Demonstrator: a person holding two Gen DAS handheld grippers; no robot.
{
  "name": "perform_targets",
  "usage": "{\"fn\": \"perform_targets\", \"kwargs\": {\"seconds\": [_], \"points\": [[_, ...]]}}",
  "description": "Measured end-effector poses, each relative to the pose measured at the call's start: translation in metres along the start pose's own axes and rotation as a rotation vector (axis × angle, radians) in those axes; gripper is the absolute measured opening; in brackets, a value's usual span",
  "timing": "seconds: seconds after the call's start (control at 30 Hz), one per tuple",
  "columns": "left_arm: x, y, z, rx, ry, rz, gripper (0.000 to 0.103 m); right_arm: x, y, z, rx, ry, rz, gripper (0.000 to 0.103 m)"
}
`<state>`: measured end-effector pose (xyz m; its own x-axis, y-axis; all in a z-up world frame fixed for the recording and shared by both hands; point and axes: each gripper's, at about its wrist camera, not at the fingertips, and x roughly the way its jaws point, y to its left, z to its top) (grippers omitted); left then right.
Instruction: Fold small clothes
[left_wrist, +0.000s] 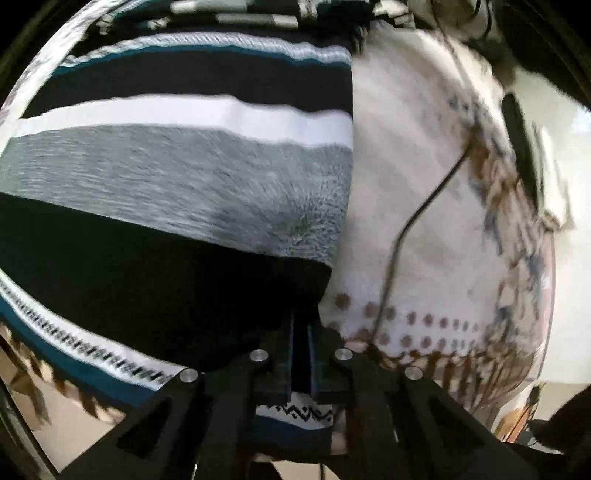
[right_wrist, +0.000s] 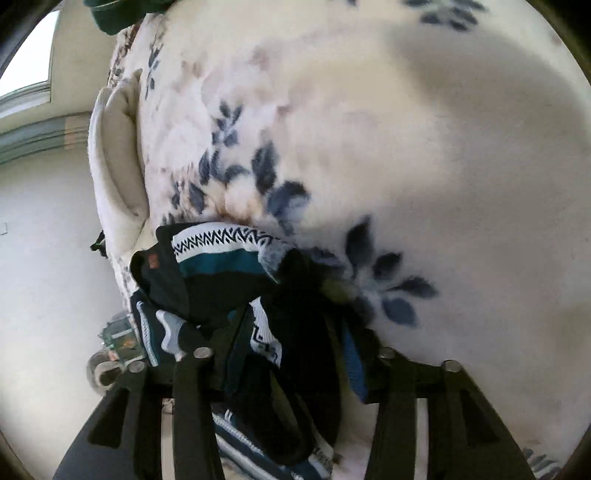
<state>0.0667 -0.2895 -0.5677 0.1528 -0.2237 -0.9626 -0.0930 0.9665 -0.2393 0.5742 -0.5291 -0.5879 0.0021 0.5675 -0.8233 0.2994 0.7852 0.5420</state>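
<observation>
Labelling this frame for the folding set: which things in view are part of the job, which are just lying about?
Job:
- striped knit garment, flat on the floral blanket
- left gripper, shut on the garment's edge
- right gripper, shut on bunched garment

Lying about:
- black cable across the blanket
- cream cushion

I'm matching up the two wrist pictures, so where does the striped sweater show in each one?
Left wrist: the striped sweater fills the left and centre, spread flat, its near edge at the jaws.
Right wrist: the sweater is bunched at lower centre, hanging from the jaws.
Shared landmark: the white flowered blanket beneath it.
</observation>
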Motion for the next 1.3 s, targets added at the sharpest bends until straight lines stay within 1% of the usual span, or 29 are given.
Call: {"fn": "perform_targets", "kwargs": {"seconds": [0.07,0.17,0.23,0.3,0.43,0.47,0.5,0.53,0.6,0.63,0.67,0.77,0.8,0.87,0.93,0.97,1.0,1.03,1.07,1.13,1.17,1.23,1.27,1.3], "points": [[-0.020,0.008,-0.001,-0.018,-0.029,-0.019,0.004,-0.005,0.014,-0.005,-0.023,-0.027,-0.015,0.010],[-0.062,0.025,0.003,-0.073,-0.083,-0.057,0.004,-0.016,0.036,-0.011,-0.074,-0.038,-0.046,0.010],[-0.092,0.039,0.010,-0.124,-0.128,-0.077,0.004,-0.028,0.063,-0.018,-0.120,-0.047,-0.069,0.010],[-0.120,0.064,0.015,-0.169,-0.164,-0.093,0.004,-0.039,0.086,-0.023,-0.143,-0.058,-0.082,0.009],[-0.166,0.126,0.025,-0.271,-0.233,-0.117,0.004,-0.056,0.152,-0.034,-0.186,-0.077,-0.097,0.009],[-0.173,0.145,0.026,-0.290,-0.244,-0.130,0.004,-0.055,0.180,-0.039,-0.213,-0.082,-0.111,0.009],[-0.181,0.168,0.028,-0.314,-0.258,-0.124,0.004,-0.054,0.199,-0.042,-0.232,-0.084,-0.121,0.009],[-0.181,0.178,0.028,-0.331,-0.267,-0.126,0.004,-0.048,0.223,-0.046,-0.255,-0.084,-0.131,0.009],[-0.184,0.213,0.029,-0.377,-0.282,-0.130,0.004,-0.033,0.272,-0.055,-0.304,-0.088,-0.163,0.009],[-0.185,0.233,0.029,-0.399,-0.285,-0.135,0.003,-0.025,0.288,-0.059,-0.315,-0.090,-0.173,0.009],[-0.183,0.251,0.029,-0.412,-0.285,-0.137,0.002,-0.009,0.315,-0.063,-0.338,-0.093,-0.195,0.009],[-0.171,0.311,0.030,-0.468,-0.274,-0.137,0.002,0.034,0.370,-0.071,-0.369,-0.094,-0.252,0.009],[-0.165,0.332,0.029,-0.490,-0.268,-0.138,0.002,0.056,0.390,-0.074,-0.380,-0.091,-0.281,0.009],[-0.150,0.371,0.029,-0.542,-0.252,-0.139,0.000,0.086,0.413,-0.076,-0.383,-0.087,-0.312,0.009],[-0.135,0.403,0.029,-0.588,-0.230,-0.172,0.000,0.121,0.433,-0.077,-0.391,-0.087,-0.357,0.009],[-0.132,0.414,0.027,-0.606,-0.227,-0.175,0.000,0.143,0.444,-0.077,-0.394,-0.084,-0.385,0.009],[-0.126,0.427,0.025,-0.625,-0.220,-0.202,0.000,0.156,0.449,-0.076,-0.394,-0.082,-0.402,0.009],[-0.124,0.436,0.024,-0.641,-0.214,-0.236,0.000,0.169,0.451,-0.075,-0.396,-0.080,-0.417,0.009],[-0.122,0.442,0.022,-0.662,-0.211,-0.262,0.002,0.186,0.456,-0.075,-0.400,-0.075,-0.450,0.009],[-0.122,0.450,0.018,-0.687,-0.212,-0.298,0.003,0.207,0.457,-0.073,-0.392,-0.069,-0.489,0.009],[-0.121,0.452,0.017,-0.687,-0.208,-0.313,0.008,0.214,0.455,-0.071,-0.380,-0.065,-0.502,0.009],[-0.121,0.443,0.021,-0.659,-0.202,-0.354,0.033,0.224,0.450,-0.069,-0.358,-0.058,-0.517,0.009],[-0.119,0.437,0.023,-0.633,-0.198,-0.362,0.057,0.226,0.448,-0.068,-0.353,-0.057,-0.521,0.009],[-0.118,0.429,0.026,-0.603,-0.193,-0.360,0.064,0.227,0.445,-0.067,-0.346,-0.054,-0.522,0.009]]}}
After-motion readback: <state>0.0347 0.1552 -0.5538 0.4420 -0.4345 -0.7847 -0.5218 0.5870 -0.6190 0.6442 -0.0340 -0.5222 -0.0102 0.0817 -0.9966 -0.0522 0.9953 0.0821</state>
